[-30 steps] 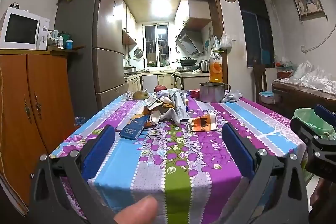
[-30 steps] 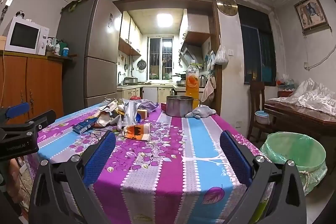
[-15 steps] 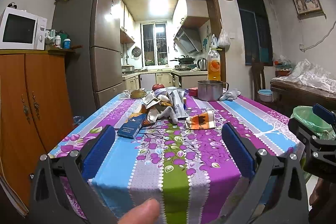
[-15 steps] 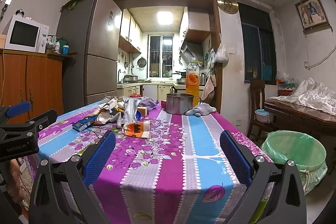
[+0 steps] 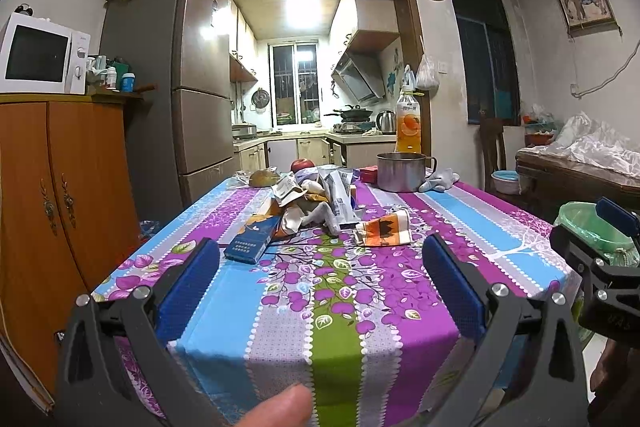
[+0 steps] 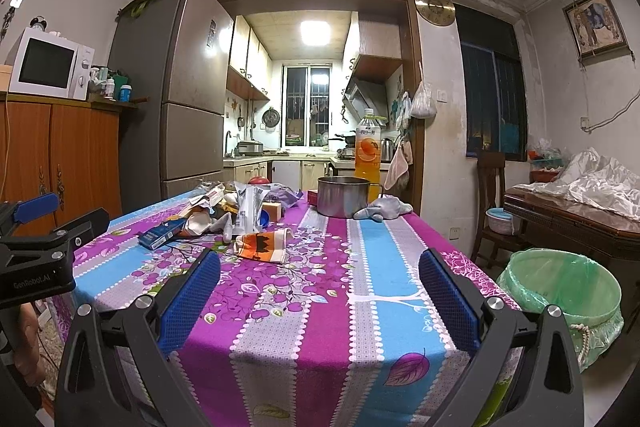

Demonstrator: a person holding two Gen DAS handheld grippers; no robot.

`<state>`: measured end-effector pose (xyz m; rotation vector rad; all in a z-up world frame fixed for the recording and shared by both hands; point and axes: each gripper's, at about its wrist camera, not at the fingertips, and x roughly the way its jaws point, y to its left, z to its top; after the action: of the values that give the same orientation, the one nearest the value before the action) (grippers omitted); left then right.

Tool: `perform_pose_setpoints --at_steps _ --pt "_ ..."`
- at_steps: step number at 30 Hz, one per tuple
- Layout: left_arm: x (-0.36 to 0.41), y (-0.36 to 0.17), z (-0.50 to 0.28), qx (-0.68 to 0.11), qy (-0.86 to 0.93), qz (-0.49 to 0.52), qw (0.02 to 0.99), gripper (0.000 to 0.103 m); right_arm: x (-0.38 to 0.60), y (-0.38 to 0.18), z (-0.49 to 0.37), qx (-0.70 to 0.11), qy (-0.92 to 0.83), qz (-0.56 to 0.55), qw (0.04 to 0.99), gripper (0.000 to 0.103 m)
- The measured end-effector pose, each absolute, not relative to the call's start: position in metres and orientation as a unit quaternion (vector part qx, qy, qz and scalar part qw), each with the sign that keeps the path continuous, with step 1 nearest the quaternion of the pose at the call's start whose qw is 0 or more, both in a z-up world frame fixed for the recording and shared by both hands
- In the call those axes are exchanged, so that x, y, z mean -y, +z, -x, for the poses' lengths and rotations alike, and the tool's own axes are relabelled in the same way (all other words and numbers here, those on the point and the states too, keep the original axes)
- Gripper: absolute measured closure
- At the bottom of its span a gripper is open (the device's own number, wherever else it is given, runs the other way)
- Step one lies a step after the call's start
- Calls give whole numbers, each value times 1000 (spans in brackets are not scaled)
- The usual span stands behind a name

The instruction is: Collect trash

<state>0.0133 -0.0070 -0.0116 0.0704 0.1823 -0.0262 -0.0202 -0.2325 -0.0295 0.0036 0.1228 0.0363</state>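
The bin (image 6: 560,291), lined with a green bag, stands on the floor just right of the worktop (image 6: 360,307), and nothing shows inside it from here; the steel pot (image 6: 344,197) at the far end hides its contents behind its wall. The trash (image 5: 316,203), crumpled wrappers, a blue box (image 5: 252,239) and an orange cup (image 5: 384,233), lies heaped mid-worktop, its pieces hard to tell apart. Both the left gripper (image 5: 320,267) and right gripper (image 6: 320,279) hang at the near edge, fingers spread and holding nothing.
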Motion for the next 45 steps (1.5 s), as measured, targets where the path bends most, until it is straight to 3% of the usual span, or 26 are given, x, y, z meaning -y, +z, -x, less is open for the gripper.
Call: perform_pose_setpoints --at_steps 45 --pt "4 -17 -23 -106 -18 -39 993 5 230 -30 11 -77 23 2 997 4"
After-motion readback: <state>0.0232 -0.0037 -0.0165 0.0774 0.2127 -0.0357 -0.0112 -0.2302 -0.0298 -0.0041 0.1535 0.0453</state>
